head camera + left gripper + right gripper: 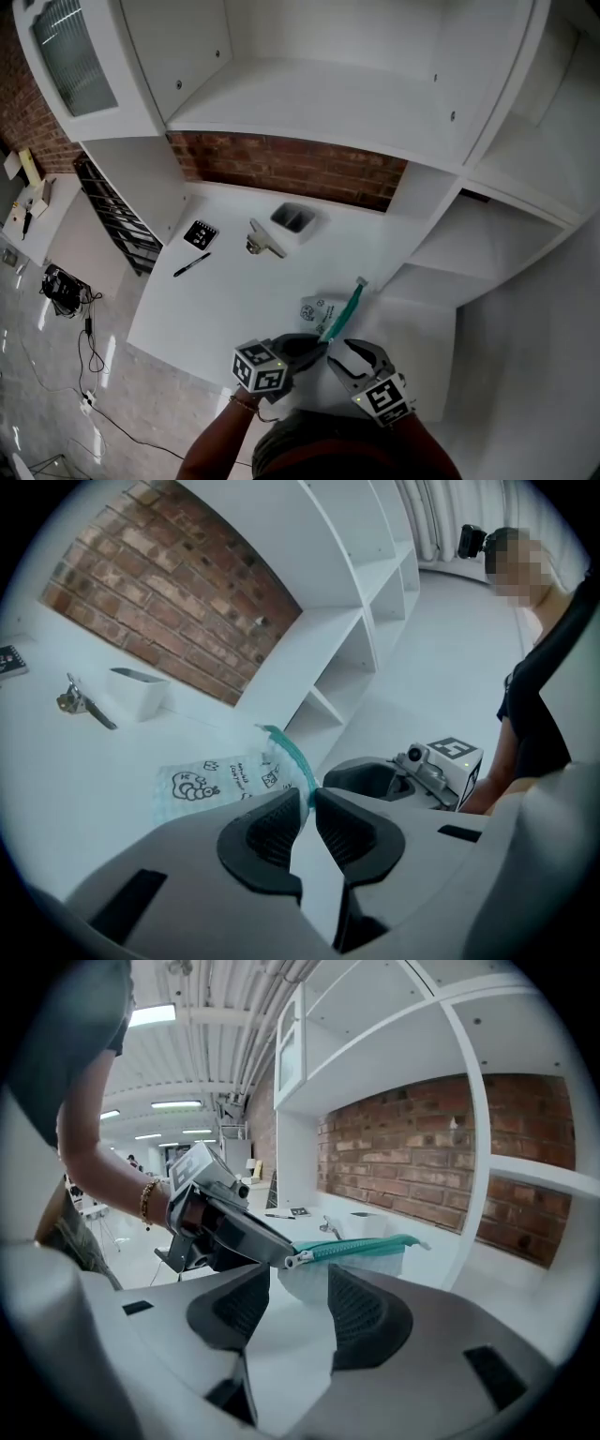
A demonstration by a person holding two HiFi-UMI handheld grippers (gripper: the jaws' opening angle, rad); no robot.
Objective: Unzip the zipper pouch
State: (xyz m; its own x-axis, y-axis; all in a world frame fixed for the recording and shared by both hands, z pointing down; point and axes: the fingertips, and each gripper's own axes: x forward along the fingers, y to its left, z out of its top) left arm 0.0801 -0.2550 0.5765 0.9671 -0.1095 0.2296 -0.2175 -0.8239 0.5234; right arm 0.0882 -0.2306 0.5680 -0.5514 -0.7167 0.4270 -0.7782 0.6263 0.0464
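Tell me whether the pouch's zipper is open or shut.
Shut. In the right gripper view the teal zipper runs closed along the pouch, its slider at the end held by the left hand-held gripper.

In the head view the near end of the zipper pouch (317, 309) is hidden behind the left claw (321, 346), and its print is too small to read. The metal thing (262, 242) on the counter (234, 300) is too small to name. The person's forearm (217, 444) is cut off by the bottom edge.
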